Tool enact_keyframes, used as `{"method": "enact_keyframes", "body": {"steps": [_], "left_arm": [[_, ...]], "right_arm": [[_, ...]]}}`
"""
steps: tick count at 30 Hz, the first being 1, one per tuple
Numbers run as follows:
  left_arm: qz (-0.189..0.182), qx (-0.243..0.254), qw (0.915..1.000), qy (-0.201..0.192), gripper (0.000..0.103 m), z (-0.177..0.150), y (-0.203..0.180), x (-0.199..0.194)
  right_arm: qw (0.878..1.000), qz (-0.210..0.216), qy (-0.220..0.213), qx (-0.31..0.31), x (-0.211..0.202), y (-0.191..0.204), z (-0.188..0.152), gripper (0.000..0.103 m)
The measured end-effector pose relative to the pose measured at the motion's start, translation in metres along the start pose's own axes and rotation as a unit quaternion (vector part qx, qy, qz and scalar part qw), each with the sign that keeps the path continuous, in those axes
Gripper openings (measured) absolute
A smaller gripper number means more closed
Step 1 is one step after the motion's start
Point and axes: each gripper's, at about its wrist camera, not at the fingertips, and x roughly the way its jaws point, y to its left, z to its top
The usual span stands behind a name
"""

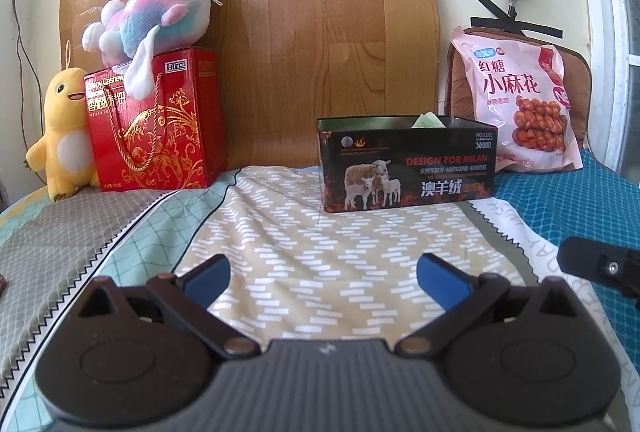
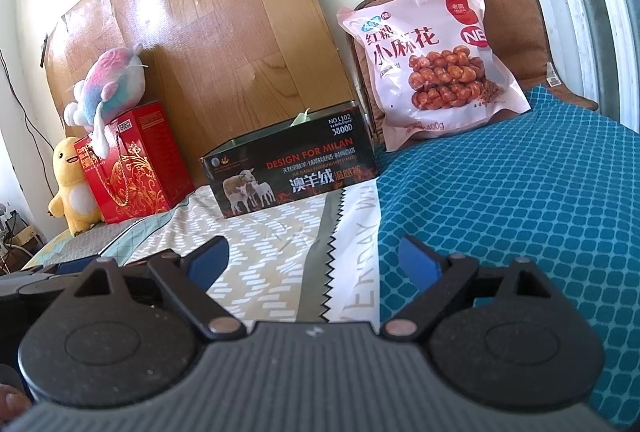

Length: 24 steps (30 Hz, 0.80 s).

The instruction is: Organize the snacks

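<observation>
A patterned bedspread [image 1: 304, 232] fills the scene below a wood-grain panel [image 1: 280, 12] (taped to the wall). Far right leans the pink snack bag [image 1: 520, 104]; centre, an open black tin [image 1: 404, 168]. Left gripper [image 1: 322, 278] and right gripper [image 2: 316, 258] hover, fingers spread, empty.

A glossy black printed tin [image 1: 406, 168], a shiny pink plastic snack bag [image 1: 520, 100], a glossy red cardboard box [image 1: 160, 128] and fuzzy plush toys [image 1: 156, 20] sit on matt patterned cloth [image 1: 300, 252] before a sheeny wood-grain panel [image 1: 320, 12].

Bed [image 1: 280, 232], tin [image 1: 406, 168], red box [image 1: 160, 128], snack bag [image 1: 524, 100]
</observation>
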Motion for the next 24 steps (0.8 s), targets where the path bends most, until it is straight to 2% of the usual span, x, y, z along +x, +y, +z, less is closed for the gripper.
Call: {"method": "enact_keyframes", "body": {"steps": [24], "left_arm": [[0.0,0.006,1.0,0.0,0.103,-0.0001,-0.0033,-0.0013]], "right_arm": [[1.0,0.0,0.0,0.0,0.0,0.0,0.0003,0.094]]}}
